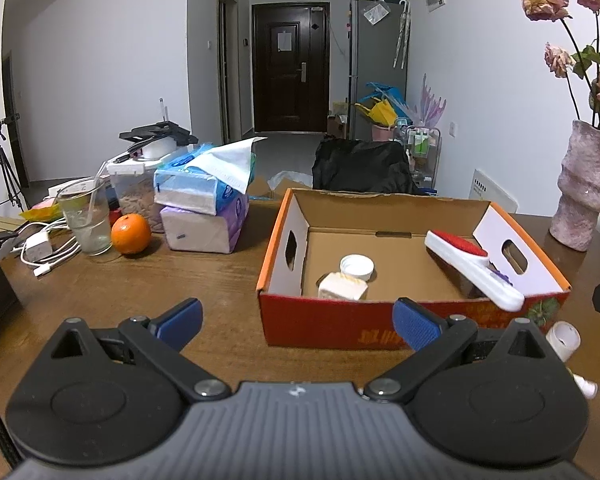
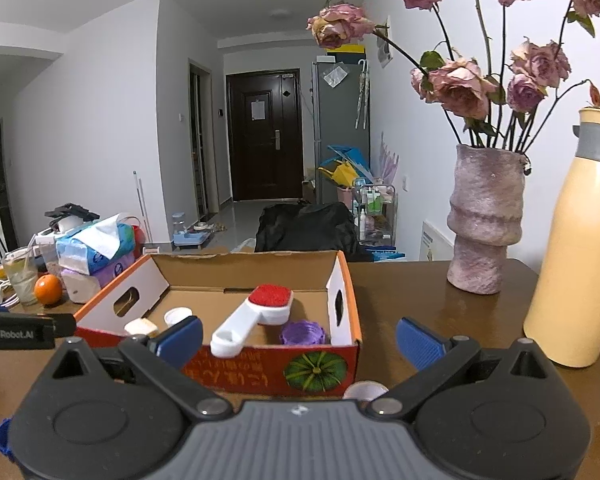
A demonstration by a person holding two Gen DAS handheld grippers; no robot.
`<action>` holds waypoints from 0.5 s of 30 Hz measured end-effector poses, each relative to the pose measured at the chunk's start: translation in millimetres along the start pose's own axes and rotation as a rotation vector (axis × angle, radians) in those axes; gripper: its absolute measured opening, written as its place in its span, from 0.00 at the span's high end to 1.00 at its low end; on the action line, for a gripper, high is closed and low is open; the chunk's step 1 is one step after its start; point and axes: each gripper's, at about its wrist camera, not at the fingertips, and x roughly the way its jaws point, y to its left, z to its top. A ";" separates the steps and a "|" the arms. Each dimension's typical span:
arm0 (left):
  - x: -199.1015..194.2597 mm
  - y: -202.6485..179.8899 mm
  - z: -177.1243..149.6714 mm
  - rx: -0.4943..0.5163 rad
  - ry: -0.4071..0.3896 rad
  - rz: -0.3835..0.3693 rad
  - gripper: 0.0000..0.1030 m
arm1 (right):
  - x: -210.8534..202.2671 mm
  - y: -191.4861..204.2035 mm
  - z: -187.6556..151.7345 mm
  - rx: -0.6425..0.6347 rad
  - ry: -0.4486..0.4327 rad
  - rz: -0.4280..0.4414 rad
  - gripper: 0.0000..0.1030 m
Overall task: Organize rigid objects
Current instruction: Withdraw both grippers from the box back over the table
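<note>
Clutter rings my wooden table [image 1: 204,280]: at ten o'clock in my left view sit stacked tissue packs [image 1: 204,208], soft and crinkled, with a clear drinking glass [image 1: 85,216] and a round orange [image 1: 131,234] just beside them, white charger cables [image 1: 44,250] trailing farther left. In my right view, at two o'clock, a lumpy pink vase [image 2: 486,220] of dried roses stands near a smooth cream flask [image 2: 580,240] at three o'clock. The biggest piece before me is the open cardboard box [image 2: 260,364], orange-rimmed, red-fronted with a printed pumpkin, oval handle holes cut in its side walls. Inside it a white plastic brush [image 2: 256,316] with a red bristle pad leans handle-first over the front wall; a ribbed purple ring [image 2: 303,333] lies at the right front corner, and a white bottle [image 1: 346,280] lies on its side at the left, capped end towards the back. Outside, a small white tube [image 1: 565,338] lies on the table by the box's right front corner. My left gripper [image 1: 298,326] and my right gripper [image 2: 299,338] both hover just short of the front wall, blue ridged pads spread wide, gripping nothing.
</note>
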 end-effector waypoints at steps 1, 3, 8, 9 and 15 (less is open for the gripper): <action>-3.0 0.6 -1.8 0.001 0.003 0.000 0.00 | -3.1 -0.3 -1.9 -0.001 0.002 -0.001 0.00; -8.8 0.7 -5.8 0.004 0.008 -0.003 0.00 | -9.4 -1.1 -5.9 -0.003 0.005 -0.002 0.00; -21.9 2.0 -15.1 0.015 0.017 -0.004 0.00 | -23.4 -0.9 -16.0 -0.013 0.018 0.003 0.00; -24.5 2.9 -16.7 0.016 0.019 -0.004 0.00 | -26.5 0.0 -18.3 -0.017 0.021 0.004 0.00; -39.8 9.0 -25.4 0.021 0.026 -0.001 0.00 | -38.9 9.3 -29.9 -0.039 0.039 0.025 0.00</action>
